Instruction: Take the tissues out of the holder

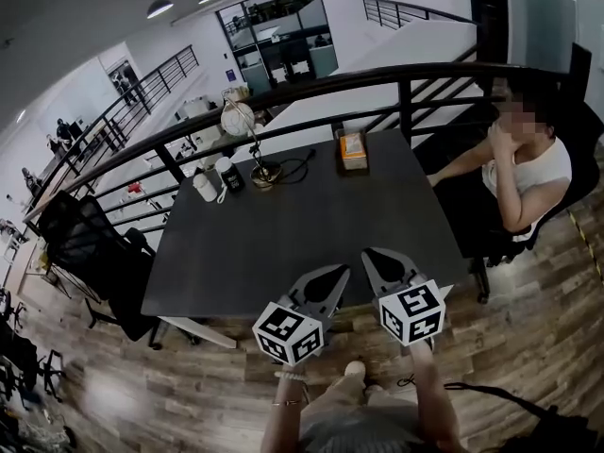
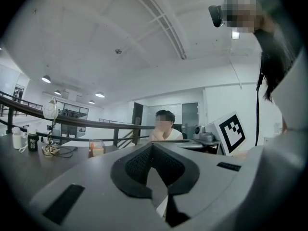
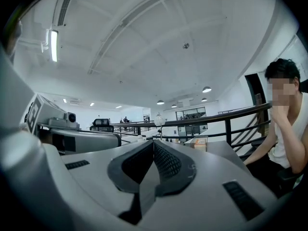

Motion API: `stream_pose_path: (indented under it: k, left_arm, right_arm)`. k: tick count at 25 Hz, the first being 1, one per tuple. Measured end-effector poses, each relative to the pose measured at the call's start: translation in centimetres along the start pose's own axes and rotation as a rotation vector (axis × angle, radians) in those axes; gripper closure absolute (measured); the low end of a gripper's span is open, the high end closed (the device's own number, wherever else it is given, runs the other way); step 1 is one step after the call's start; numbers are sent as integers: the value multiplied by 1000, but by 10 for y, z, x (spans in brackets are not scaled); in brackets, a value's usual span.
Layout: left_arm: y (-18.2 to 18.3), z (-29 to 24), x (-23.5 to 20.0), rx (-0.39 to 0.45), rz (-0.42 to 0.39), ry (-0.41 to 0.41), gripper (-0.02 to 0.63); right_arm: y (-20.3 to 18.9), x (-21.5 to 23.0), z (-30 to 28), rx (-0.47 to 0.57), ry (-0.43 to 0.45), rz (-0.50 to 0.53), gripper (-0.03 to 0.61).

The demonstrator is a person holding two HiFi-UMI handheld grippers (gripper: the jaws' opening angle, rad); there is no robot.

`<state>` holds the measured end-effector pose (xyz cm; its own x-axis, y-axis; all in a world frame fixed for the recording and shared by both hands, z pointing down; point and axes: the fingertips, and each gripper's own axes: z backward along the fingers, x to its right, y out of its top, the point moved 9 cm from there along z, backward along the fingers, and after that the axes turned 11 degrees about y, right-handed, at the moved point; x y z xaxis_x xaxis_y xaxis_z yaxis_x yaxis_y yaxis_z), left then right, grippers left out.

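The fingers (image 2: 137, 166) of the left gripper (image 1: 327, 278) are pressed together with nothing between them. The right gripper (image 1: 380, 264) is the same, closed tight and empty. Both hang side by side just over the near edge of the desk (image 1: 283, 225), pointing across it. The holder (image 1: 353, 149), a small box with something orange and pale in it, stands upright well away at the far edge, just inside the railing (image 1: 283, 111). The tissues themselves are too small to make out from here. To my eye the job hasn't begun, and the step in hand is the reach across.

To do it well, I'd open one gripper's fingers before they arrive at the holder, not on top of it. I'd come in at the opening so only the top tissue gets pinched. The box looks light and would likely lift or slide with the pull, so the other gripper should press against its side to pin it. The middle of the desk is bare, so a straight path looks free. The lamp (image 1: 247, 135), its cable (image 1: 297, 165) and the bottles (image 1: 209, 182) sit to the left of the holder. A seated person (image 1: 528, 163) has an arm close to the desk's right edge, so the right gripper's swing should stay clear of it.
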<state>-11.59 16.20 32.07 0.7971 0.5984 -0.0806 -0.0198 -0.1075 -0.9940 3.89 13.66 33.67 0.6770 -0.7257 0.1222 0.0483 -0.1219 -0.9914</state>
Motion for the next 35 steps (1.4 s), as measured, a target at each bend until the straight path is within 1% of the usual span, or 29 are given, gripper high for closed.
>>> stream_pose_path:
  k: [9,21,29,33,35]
  left_arm:
    - [1,-29,-8,-16,3,6,606]
    - [0,-77,-39,-22,8,-7,606]
    - [11,-115,-78,-3,2,-15,606]
    - [16,-133,-100,9,19,-14,606]
    - [15,-142,-110,7,31,-17,606]
  right_arm:
    - [-1,28,-15,-5,17,-21,565]
    - [3,69,-50,-3,20,-20,565]
    - [15,100,-91,-2,18,3,565]
    - [21,116,-114,-11,15,1,565]
    - [21,121,-126,-22,29,-7,565]
